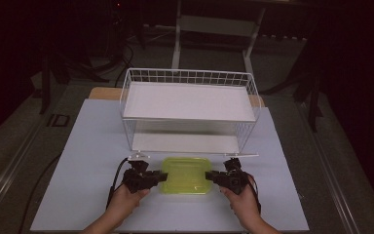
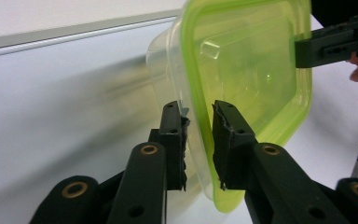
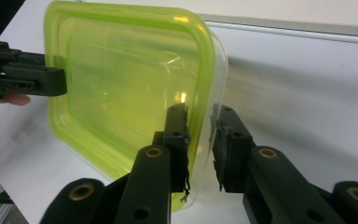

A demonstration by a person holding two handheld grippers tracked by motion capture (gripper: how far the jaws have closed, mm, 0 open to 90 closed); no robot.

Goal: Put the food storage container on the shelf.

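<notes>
Both grippers, left [image 1: 163, 176] and right [image 1: 208, 174], are clamped on opposite rims of the green-lidded container [image 1: 186, 174], just in front of the wire rack [image 1: 126, 92]. Thin-edge grips, so uneven lifting could tilt it loose.

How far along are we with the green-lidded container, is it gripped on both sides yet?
Done: both claws sit at the rim of the container, left claw and right claw on opposite edges. In hand: jaws straddle the rim closely; firm pad contact isn't certain. Left: lifting it, probably to the wire rack, whose shelves hold nothing yet.
</notes>
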